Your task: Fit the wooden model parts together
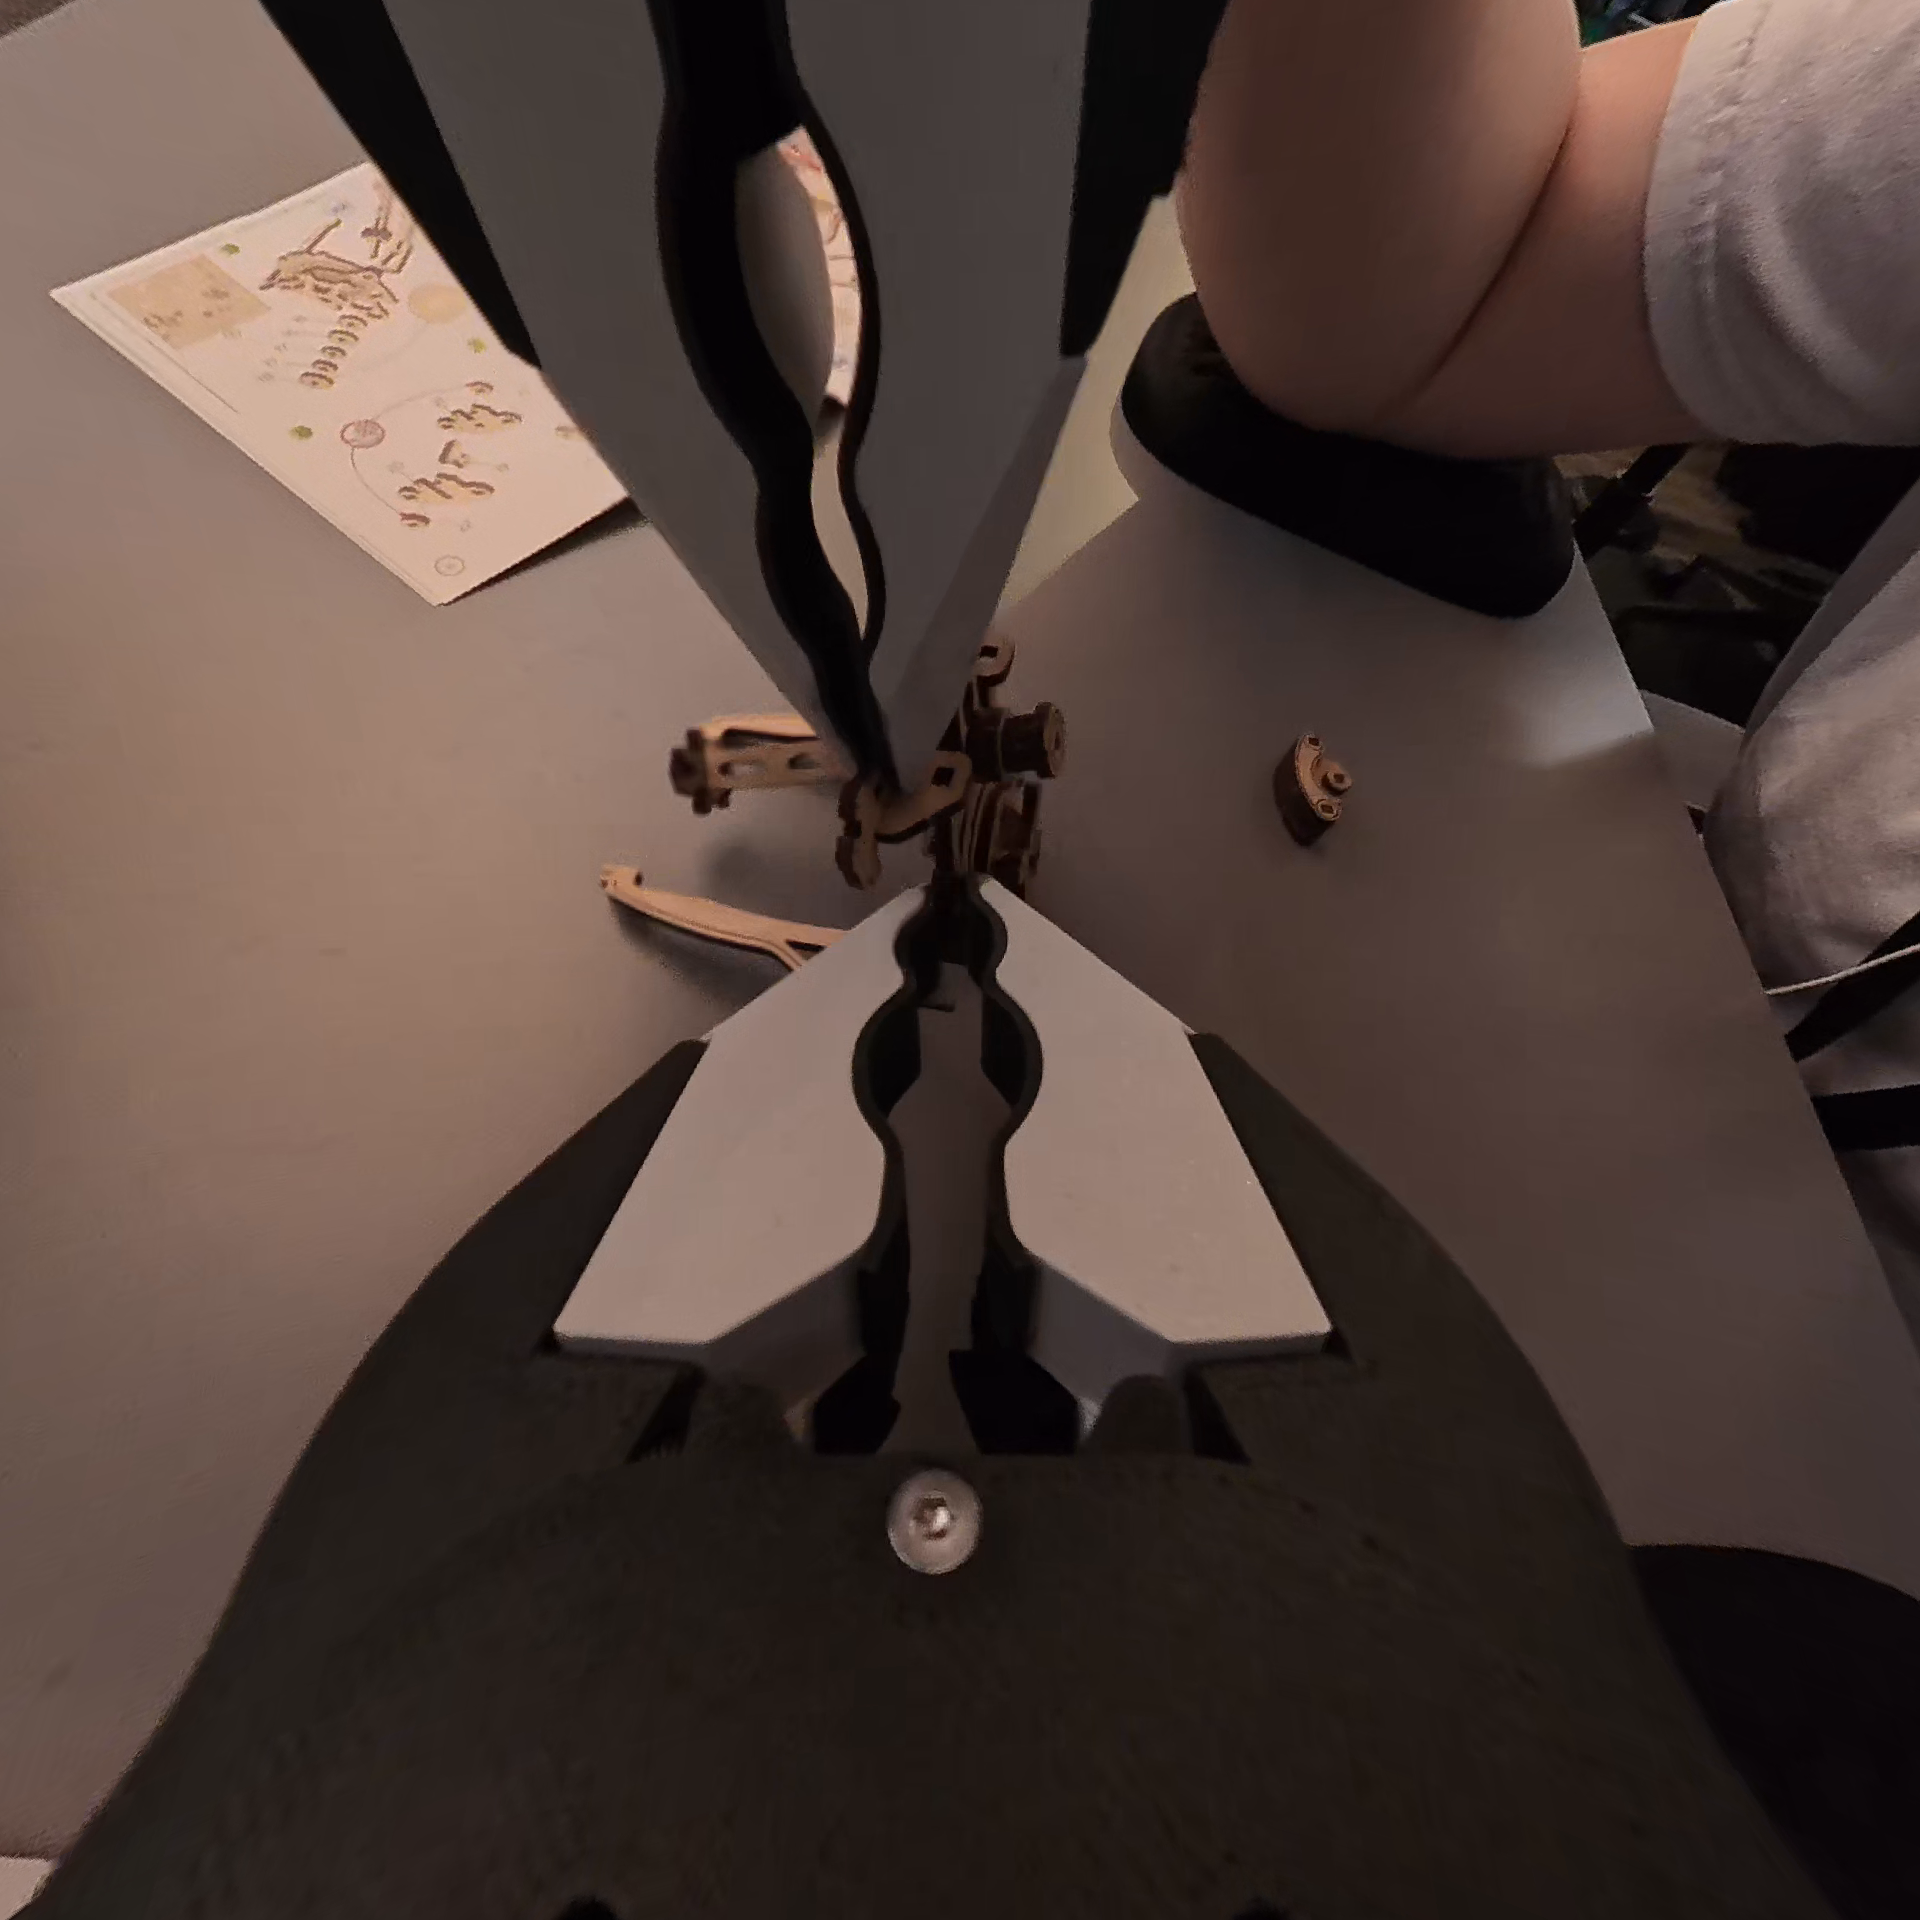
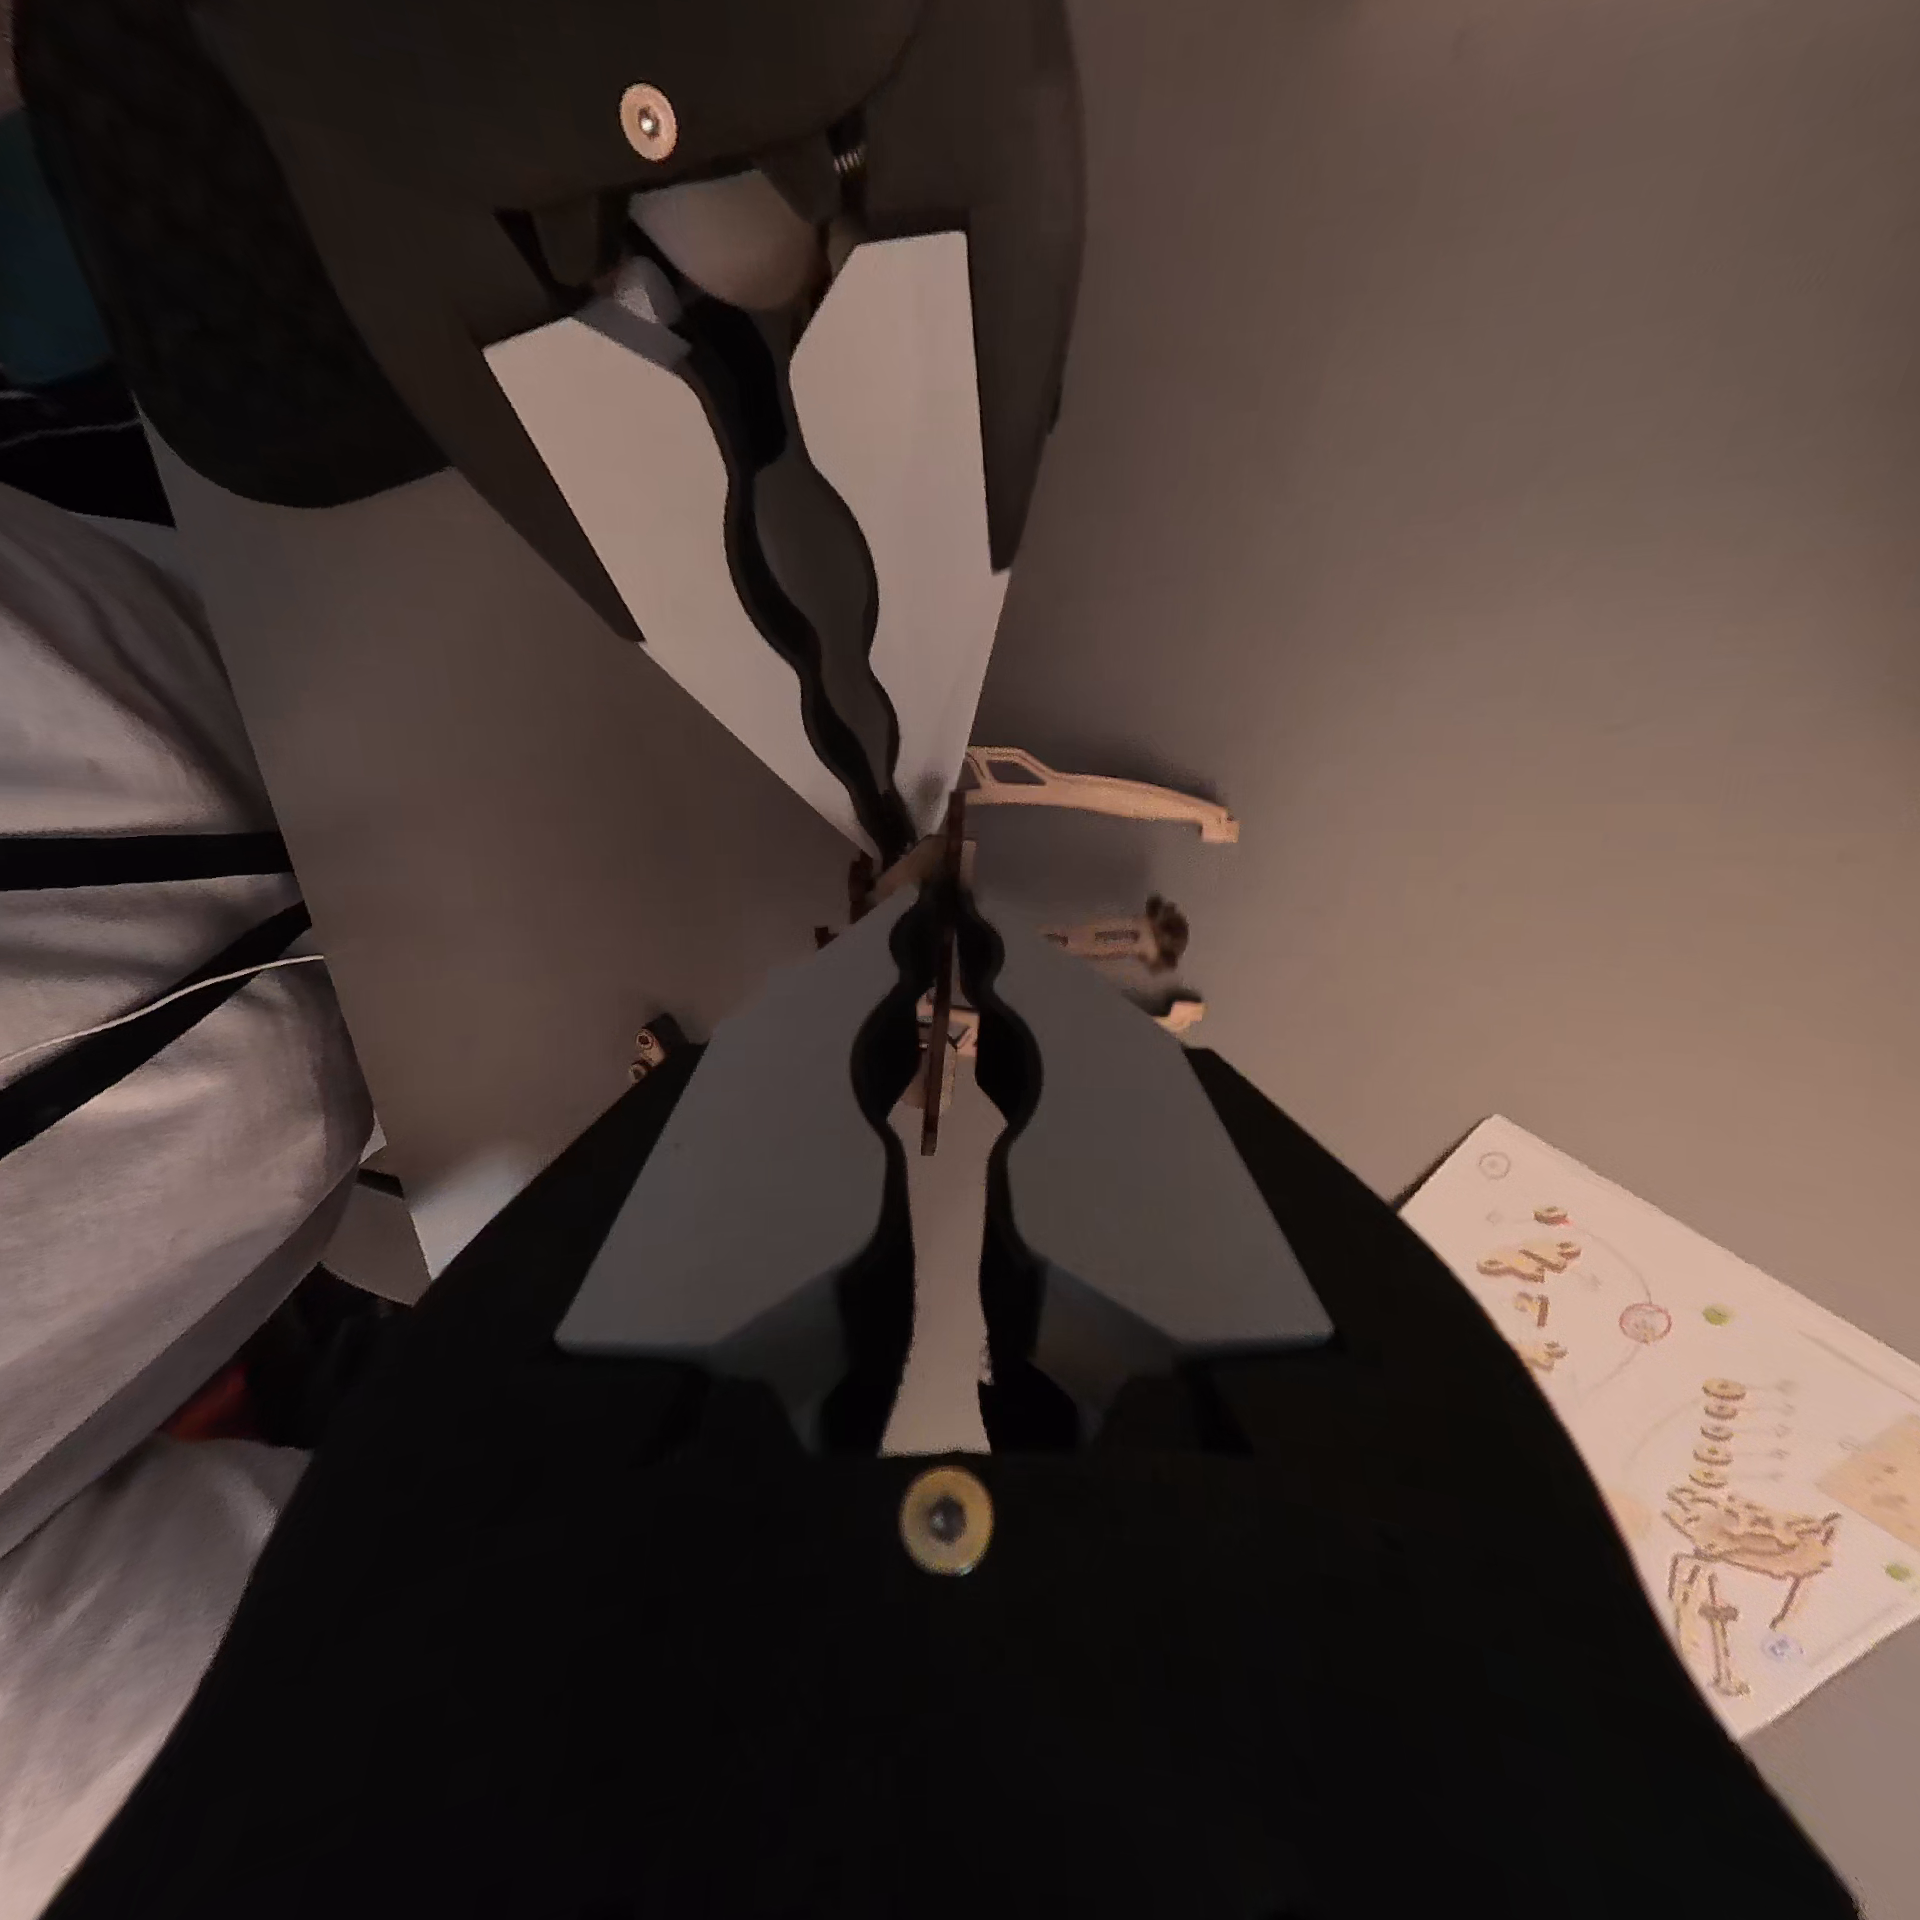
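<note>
In the left wrist view my left gripper (image 1: 951, 896) is shut on the lower edge of a small wooden model assembly (image 1: 1003, 774) and holds it just above the grey table (image 1: 260, 987). My right gripper (image 1: 878, 774) comes in from the top, shut on a flat wooden part (image 1: 899, 816) that touches the assembly's left side. In the right wrist view my right gripper (image 2: 940, 906) grips that thin part (image 2: 938, 1049) edge-on. The left gripper (image 2: 888, 831) meets it tip to tip from above. The joint itself is hidden by the fingertips.
Loose wooden parts lie on the table: a long curved strip (image 1: 717, 920) (image 2: 1101, 795), a notched bar (image 1: 732, 756) (image 2: 1127, 935) and a small dark curved piece (image 1: 1311, 788). A printed instruction sheet (image 1: 343, 384) (image 2: 1704, 1403) lies farther off. A person's arm (image 1: 1455, 208) rests at the table edge. Both grippers' tips are close together, under 4 cm apart.
</note>
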A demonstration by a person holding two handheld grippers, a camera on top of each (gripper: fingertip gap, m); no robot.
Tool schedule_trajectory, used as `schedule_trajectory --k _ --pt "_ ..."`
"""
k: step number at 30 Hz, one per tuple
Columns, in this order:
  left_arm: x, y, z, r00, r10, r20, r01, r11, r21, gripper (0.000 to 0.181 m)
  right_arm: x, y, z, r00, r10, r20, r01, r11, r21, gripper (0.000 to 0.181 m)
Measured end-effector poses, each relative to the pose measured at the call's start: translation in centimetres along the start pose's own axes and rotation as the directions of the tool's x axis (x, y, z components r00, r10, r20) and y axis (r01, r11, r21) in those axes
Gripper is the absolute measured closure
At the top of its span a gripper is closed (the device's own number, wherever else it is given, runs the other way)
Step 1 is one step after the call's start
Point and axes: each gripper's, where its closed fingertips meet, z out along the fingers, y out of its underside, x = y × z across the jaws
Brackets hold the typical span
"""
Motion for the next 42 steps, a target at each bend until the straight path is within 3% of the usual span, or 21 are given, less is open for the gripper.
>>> schedule_trajectory --k 5,17,30,37,42 --pt "0.13 -0.14 0.02 1.0 0.009 0.009 -0.009 1.0 0.009 0.181 -0.26 -0.32 -0.4 0.999 0.044 0.011 -0.044 0.999 0.025 0.18" --pt "0.03 -0.04 0.15 1.0 0.023 0.017 -0.023 1.0 -0.001 0.181 0.11 -0.08 0.09 0.994 -0.023 -0.111 0.019 0.999 -0.038 0.18" --pt "0.11 -0.05 0.06 0.998 0.059 0.02 -0.059 0.998 0.001 0.181 -0.18 -0.33 0.14 0.978 -0.159 -0.133 0.153 0.987 -0.052 0.179" --pt "-0.02 0.01 0.03 0.998 0.058 0.025 -0.058 0.998 -0.002 0.181 0.1 -0.39 0.22 0.976 -0.162 -0.148 0.156 0.987 -0.049 0.179" --pt "-0.55 0.03 -0.57 0.999 0.025 0.046 -0.025 1.0 0.014 0.168 0.23 -0.11 0.25 0.974 -0.163 -0.155 0.156 0.986 -0.061 0.18"
